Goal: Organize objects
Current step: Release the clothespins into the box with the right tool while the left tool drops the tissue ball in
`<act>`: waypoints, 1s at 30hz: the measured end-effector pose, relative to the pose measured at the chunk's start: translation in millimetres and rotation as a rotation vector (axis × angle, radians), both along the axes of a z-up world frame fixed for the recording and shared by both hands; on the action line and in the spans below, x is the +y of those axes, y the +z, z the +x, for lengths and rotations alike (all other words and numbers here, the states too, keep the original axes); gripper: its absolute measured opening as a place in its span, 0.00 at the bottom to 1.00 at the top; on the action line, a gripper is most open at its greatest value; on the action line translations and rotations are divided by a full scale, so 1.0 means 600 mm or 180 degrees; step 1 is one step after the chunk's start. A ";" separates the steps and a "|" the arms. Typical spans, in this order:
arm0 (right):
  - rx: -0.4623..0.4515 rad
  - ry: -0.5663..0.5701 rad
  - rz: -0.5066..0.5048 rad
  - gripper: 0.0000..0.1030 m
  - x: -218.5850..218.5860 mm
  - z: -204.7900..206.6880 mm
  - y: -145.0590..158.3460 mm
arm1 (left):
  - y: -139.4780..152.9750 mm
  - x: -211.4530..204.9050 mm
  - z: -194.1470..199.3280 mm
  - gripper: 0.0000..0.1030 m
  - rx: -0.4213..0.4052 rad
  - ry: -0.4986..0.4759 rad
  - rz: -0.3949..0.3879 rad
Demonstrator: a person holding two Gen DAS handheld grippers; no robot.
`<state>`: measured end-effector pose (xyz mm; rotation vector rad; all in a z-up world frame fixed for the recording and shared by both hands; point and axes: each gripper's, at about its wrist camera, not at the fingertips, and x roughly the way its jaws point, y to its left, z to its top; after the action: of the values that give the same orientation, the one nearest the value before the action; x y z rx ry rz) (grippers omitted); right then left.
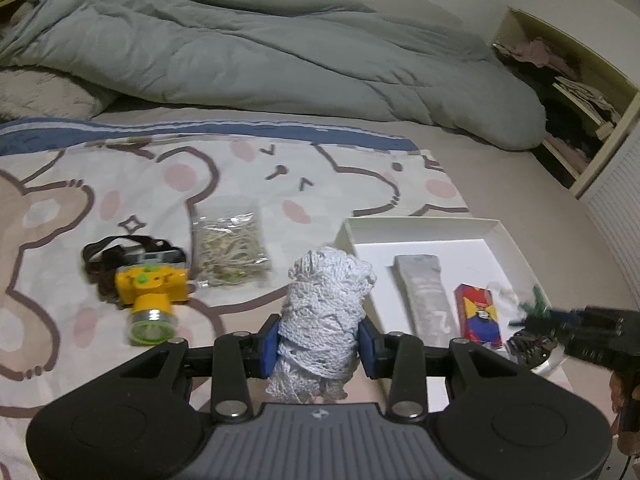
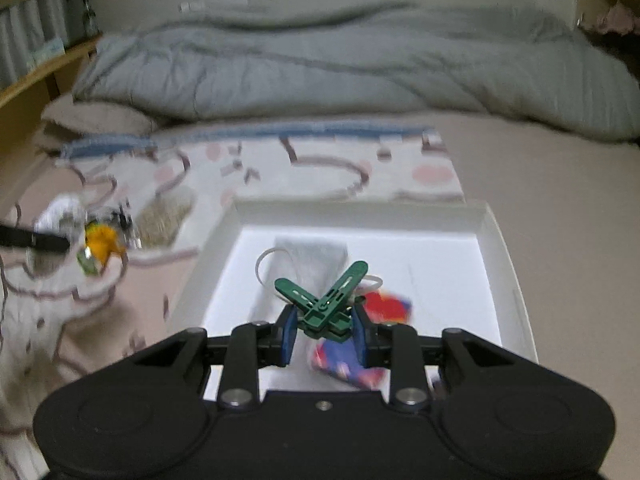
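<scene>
My left gripper [image 1: 318, 346] is shut on a bundle of white cord [image 1: 324, 316] and holds it above the bed, just left of the white tray [image 1: 420, 222]. My right gripper [image 2: 324, 334] is shut on a green clothes peg [image 2: 326, 300] and holds it over the white tray [image 2: 360, 210]. In the tray lie a grey flat pack [image 1: 426, 294] and a red and blue box [image 1: 478, 316]. A yellow headlamp [image 1: 150, 296] and a clear bag of pale string [image 1: 230, 246] lie on the patterned sheet left of the tray.
A rumpled grey duvet [image 1: 260, 44] covers the back of the bed. A cartoon bear sheet [image 1: 120, 200] lies under the loose objects. An open cabinet [image 1: 568, 92] stands at the far right. A wooden shelf [image 2: 36, 56] is at the far left.
</scene>
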<state>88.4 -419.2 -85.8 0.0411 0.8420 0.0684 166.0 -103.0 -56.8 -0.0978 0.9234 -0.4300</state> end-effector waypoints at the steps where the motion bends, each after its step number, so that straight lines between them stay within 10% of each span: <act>1: 0.0087 0.0005 -0.0012 0.29 -0.004 -0.005 -0.004 | 0.001 -0.006 0.000 0.39 -0.0002 -0.0025 -0.0014; 23: 0.0365 0.0366 0.0110 0.29 -0.063 -0.061 -0.048 | 0.002 -0.292 0.003 0.40 -0.0287 -0.1092 -0.0171; 26: 0.0304 0.0339 0.0199 0.53 -0.073 -0.063 -0.046 | -0.008 -0.344 0.010 0.40 -0.0242 -0.1246 -0.0220; 30: 0.0234 0.0328 0.0321 0.54 -0.084 -0.066 -0.037 | -0.019 -0.410 0.019 0.40 -0.0293 -0.1492 -0.0219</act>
<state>48.9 -469.8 -107.8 0.0956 0.9136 0.2071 177.1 -348.8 -68.0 0.0784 0.8378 -0.8936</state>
